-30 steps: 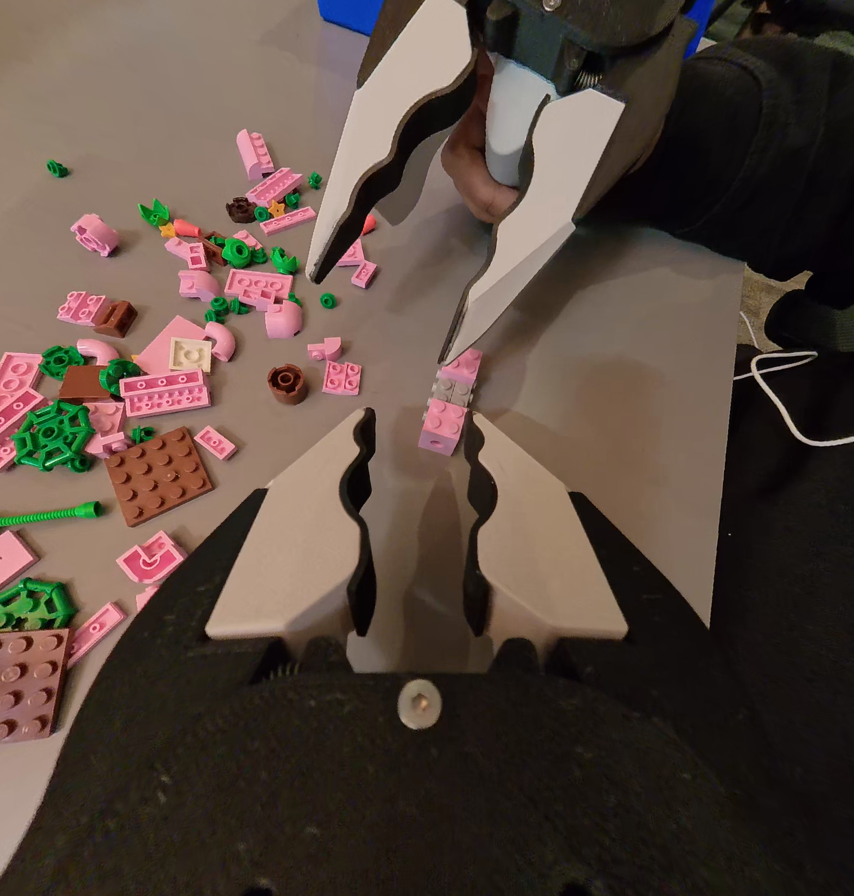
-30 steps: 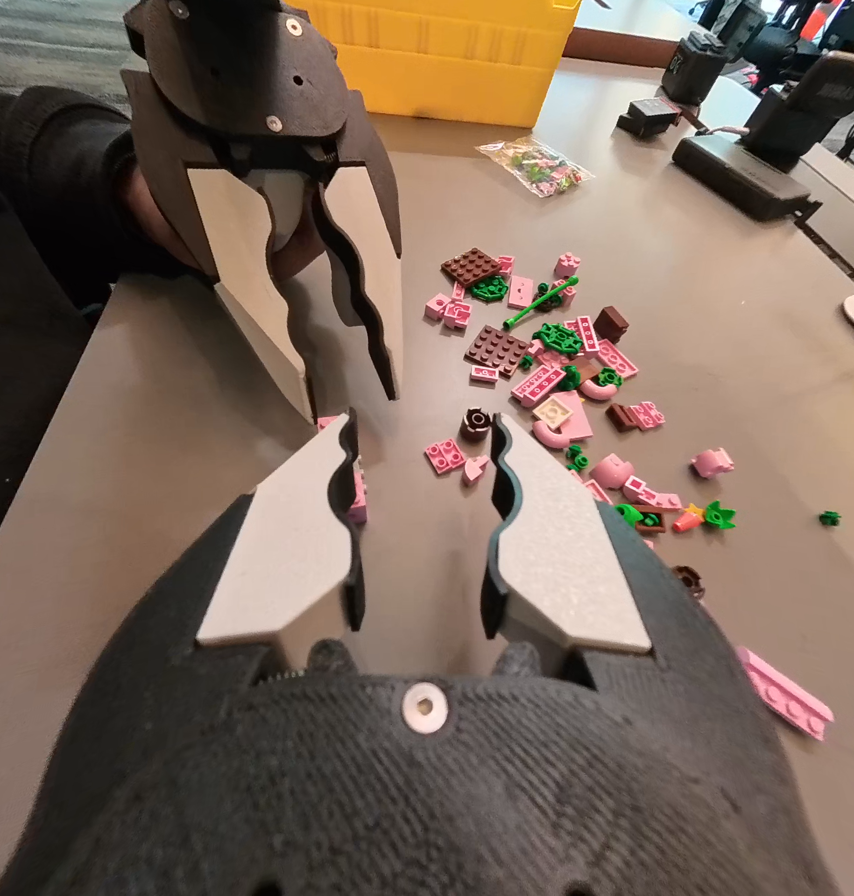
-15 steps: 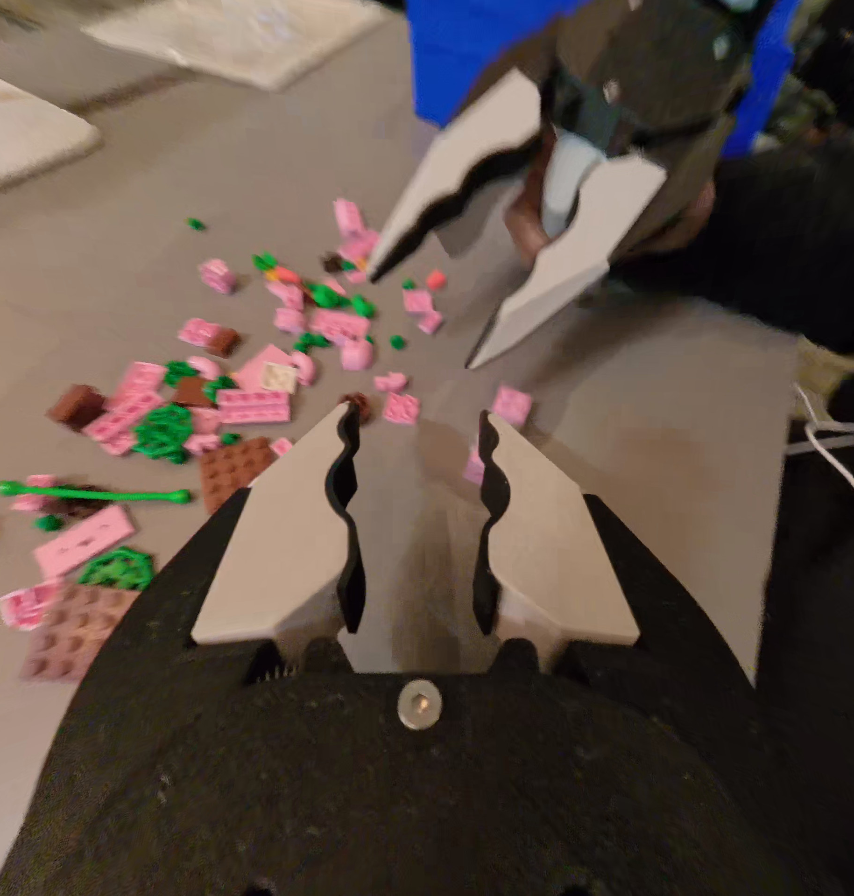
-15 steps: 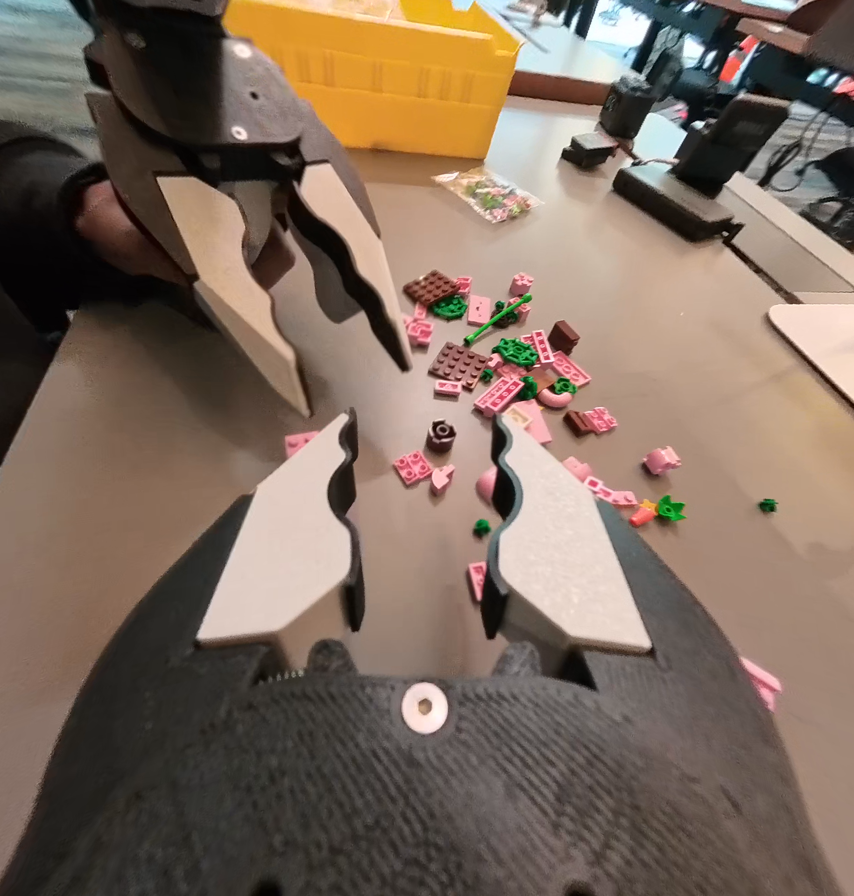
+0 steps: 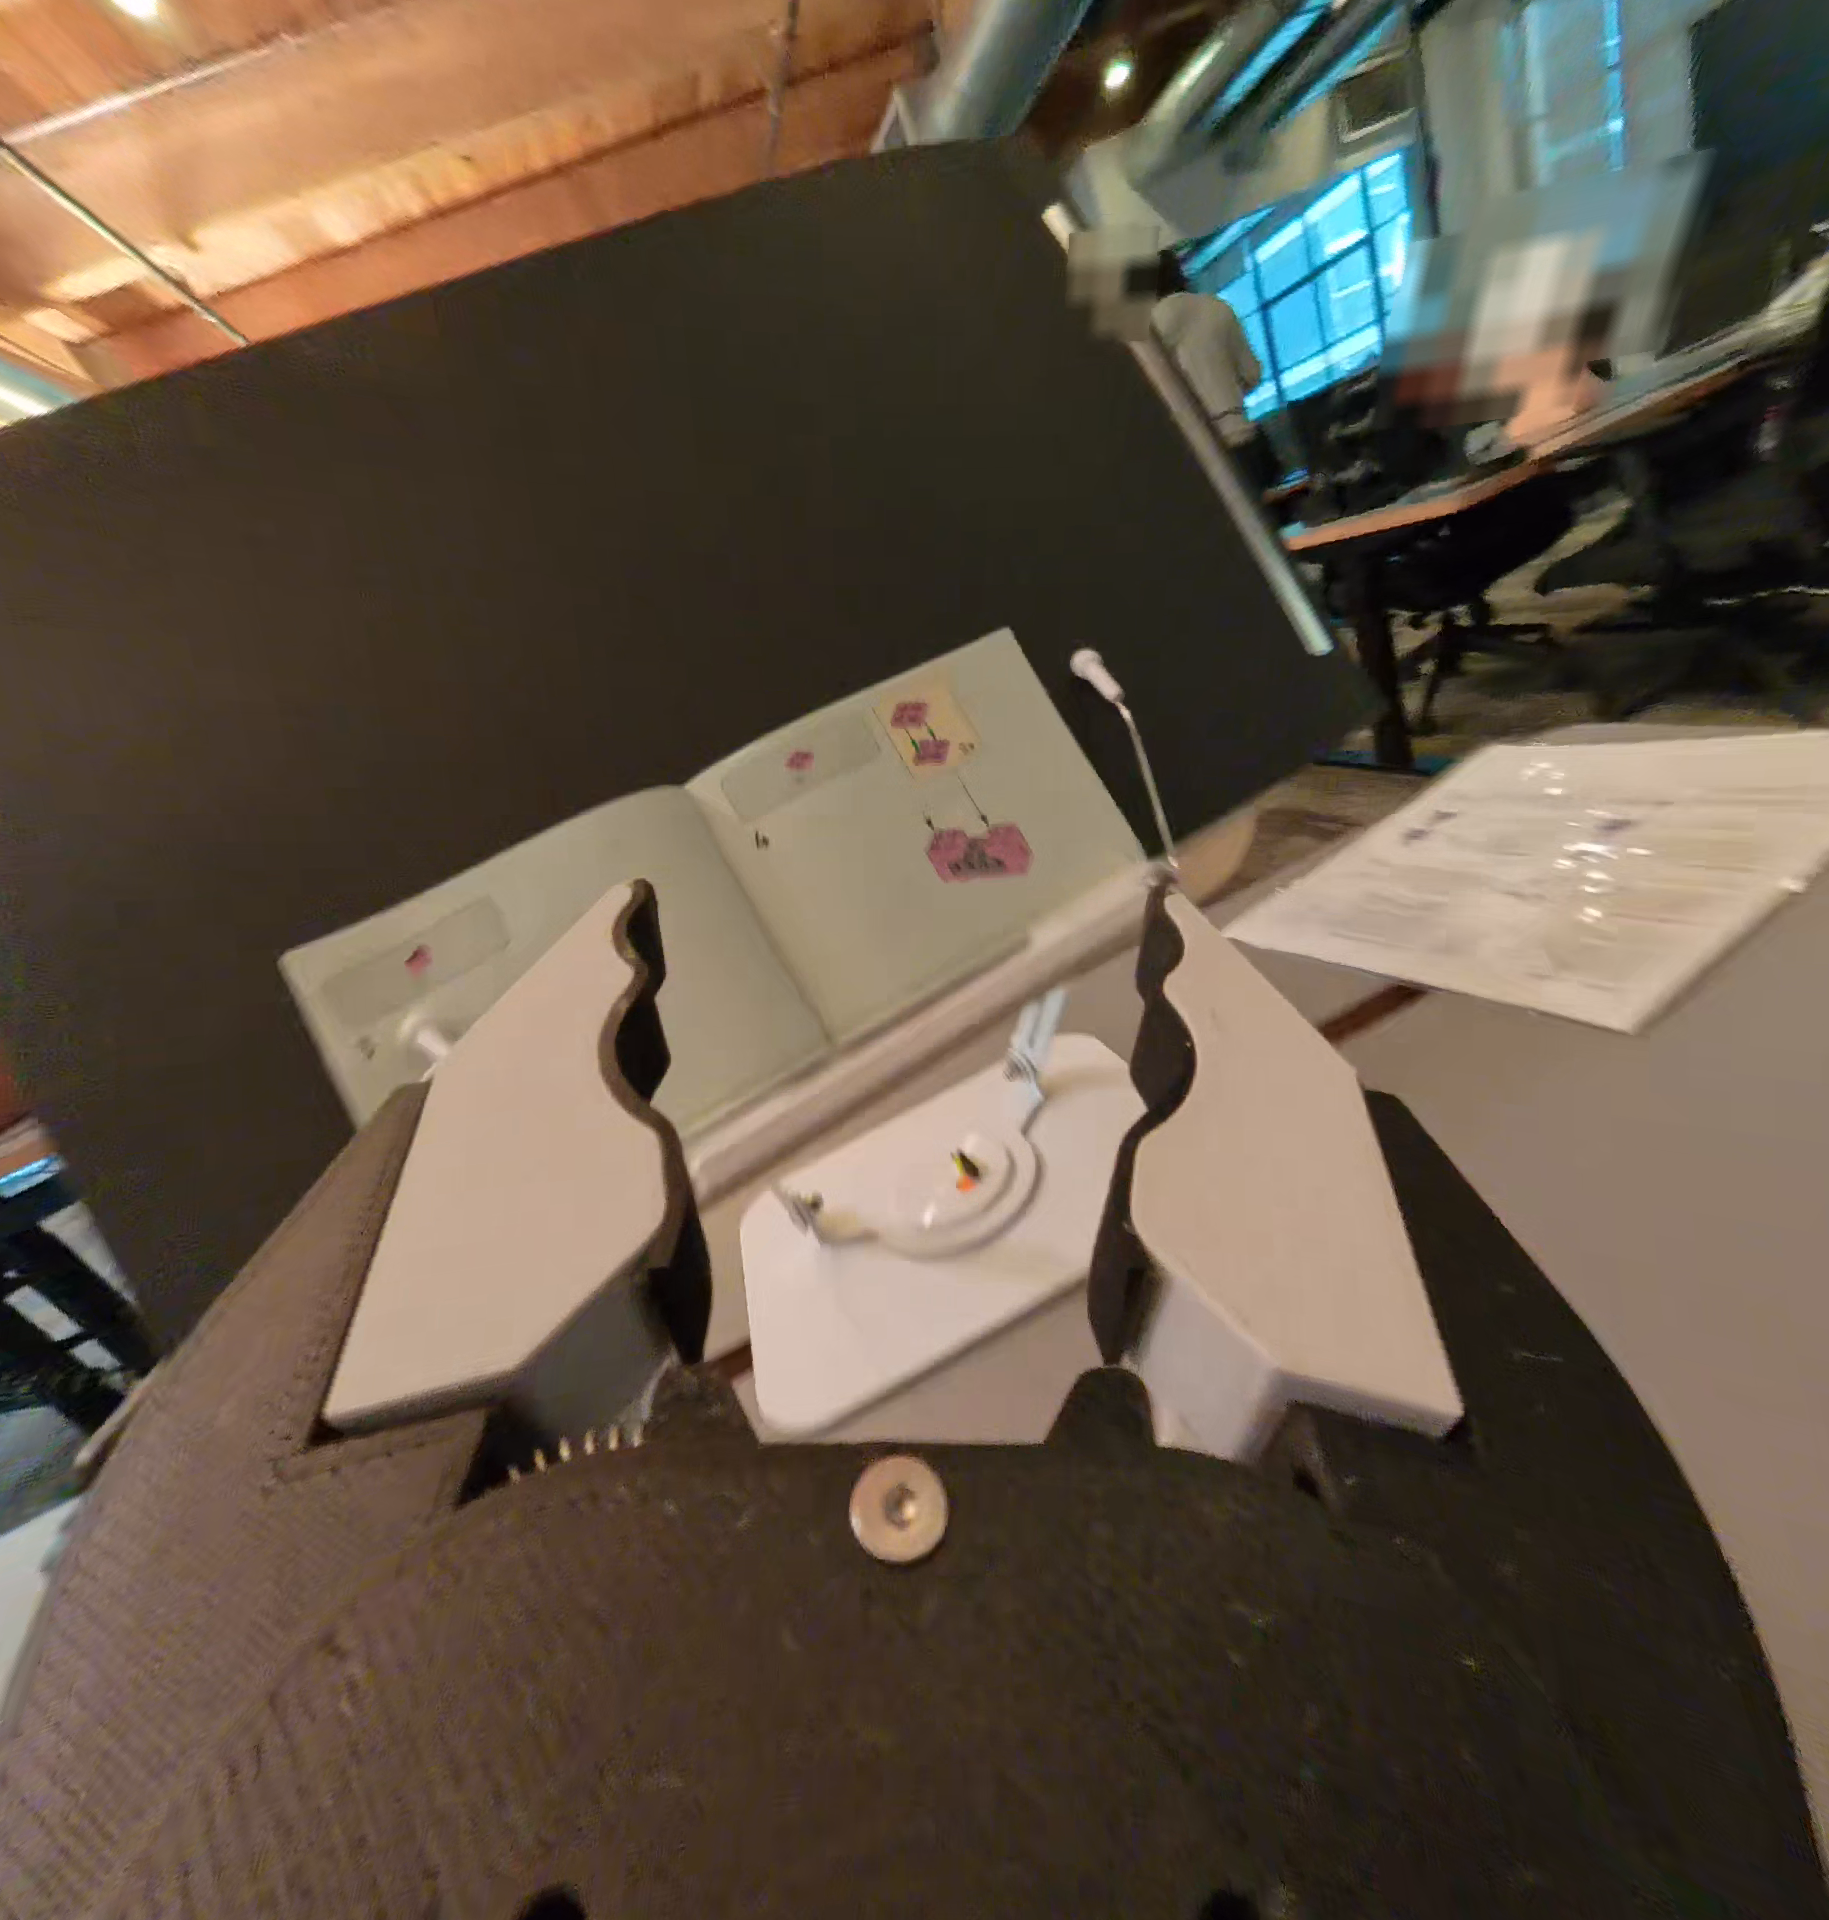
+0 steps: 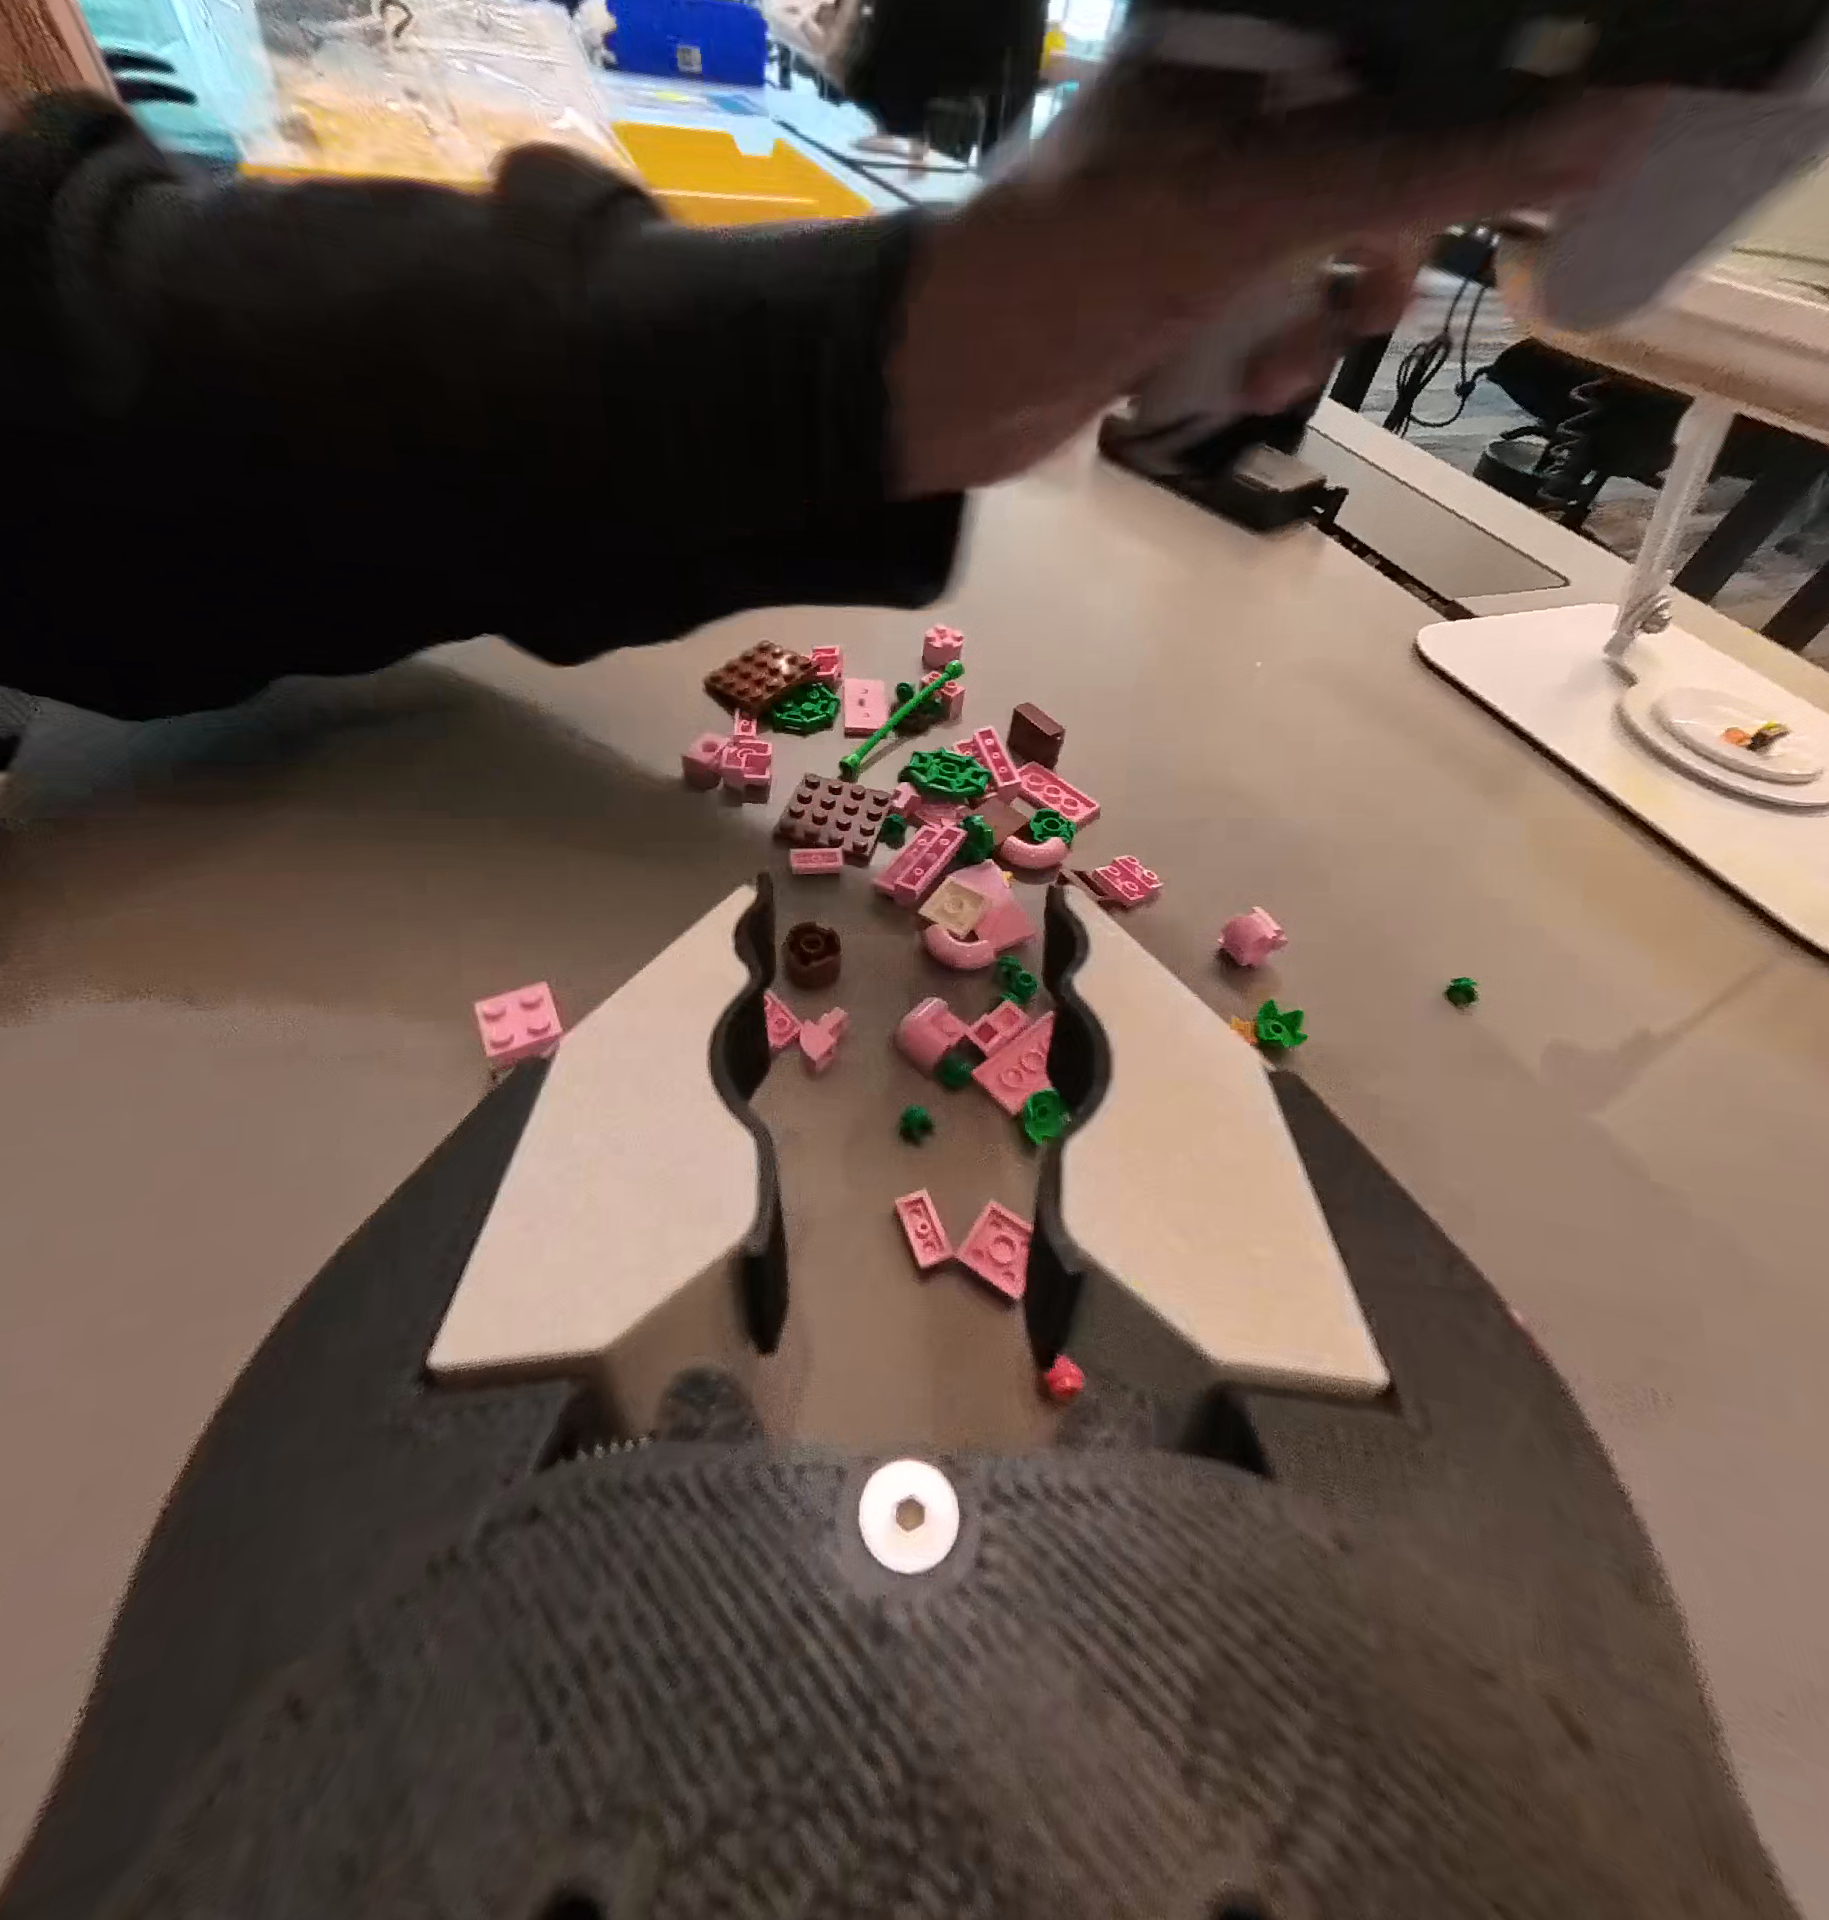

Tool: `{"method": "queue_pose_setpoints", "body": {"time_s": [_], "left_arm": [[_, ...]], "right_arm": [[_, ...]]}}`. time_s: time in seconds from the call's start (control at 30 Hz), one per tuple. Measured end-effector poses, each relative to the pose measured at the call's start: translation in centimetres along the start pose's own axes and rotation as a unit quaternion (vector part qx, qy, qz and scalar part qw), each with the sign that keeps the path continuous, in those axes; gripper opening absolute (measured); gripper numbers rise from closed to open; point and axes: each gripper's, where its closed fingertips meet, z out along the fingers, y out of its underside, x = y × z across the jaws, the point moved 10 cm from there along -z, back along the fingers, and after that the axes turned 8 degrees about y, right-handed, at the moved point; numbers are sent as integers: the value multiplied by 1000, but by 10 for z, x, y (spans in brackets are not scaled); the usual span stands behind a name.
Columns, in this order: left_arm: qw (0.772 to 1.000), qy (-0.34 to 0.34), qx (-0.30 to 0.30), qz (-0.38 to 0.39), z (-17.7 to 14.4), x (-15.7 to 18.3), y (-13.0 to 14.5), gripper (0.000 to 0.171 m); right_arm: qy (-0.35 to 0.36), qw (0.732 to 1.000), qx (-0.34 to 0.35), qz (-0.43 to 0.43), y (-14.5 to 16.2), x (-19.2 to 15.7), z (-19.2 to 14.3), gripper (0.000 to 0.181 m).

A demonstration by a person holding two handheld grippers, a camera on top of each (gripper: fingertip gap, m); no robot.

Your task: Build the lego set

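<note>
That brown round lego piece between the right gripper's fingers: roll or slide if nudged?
The brown round piece sits flat, open end up, so it would probably slide, not roll. It looks small and light, likely skidding on the smooth table. Tipped sideways, it may roll.

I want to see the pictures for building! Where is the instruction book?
In the left wrist view the open instruction booklet stands propped on a white stand against the black partition, straight beyond the open left tongs.

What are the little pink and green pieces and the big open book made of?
The pink and green pieces look like hard plastic: shiny, bright, with moulded studs. The open book looks like matte paper, with thin flat pages folded at the middle, though it is a bit blurred.
</note>
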Motion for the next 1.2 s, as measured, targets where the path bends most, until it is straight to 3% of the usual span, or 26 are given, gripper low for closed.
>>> {"method": "queue_pose_setpoints", "body": {"time_s": [0.07, 0.17, 0.33, 0.57, 0.77, 0.9, 1.03, 1.2], "left_arm": [[1000, 3, -22, -10, 47, -3, 6, 84], [996, 1, -82, -29, 104, -8, 19, 94], [993, -72, -79, 55, 138, -2, 35, 113], [988, -80, -125, 43, 136, -4, 31, 101], [989, -87, -121, 16, 128, -20, 23, 53], [994, -65, -78, -46, 111, -36, 10, 28], [993, -67, -43, -83, 85, -58, 5, 29], [986, -2, -19, -166, 53, -77, 16, 39]], "right_arm": [[-8, 1000, 3, 14, 0, 1, -1, 51], [-19, 998, 7, 54, 0, 7, -3, 51], [-27, 995, 1, 100, 3, 19, -6, 50], [-38, 996, -14, 81, 4, 15, -4, 48], [-39, 997, -23, 61, 5, 10, -2, 47], [-38, 997, -19, 64, 4, 11, -2, 46], [-32, 997, -9, 66, 4, 15, -4, 43], [7, 998, 12, 68, 0, 28, 0, 46]]}}
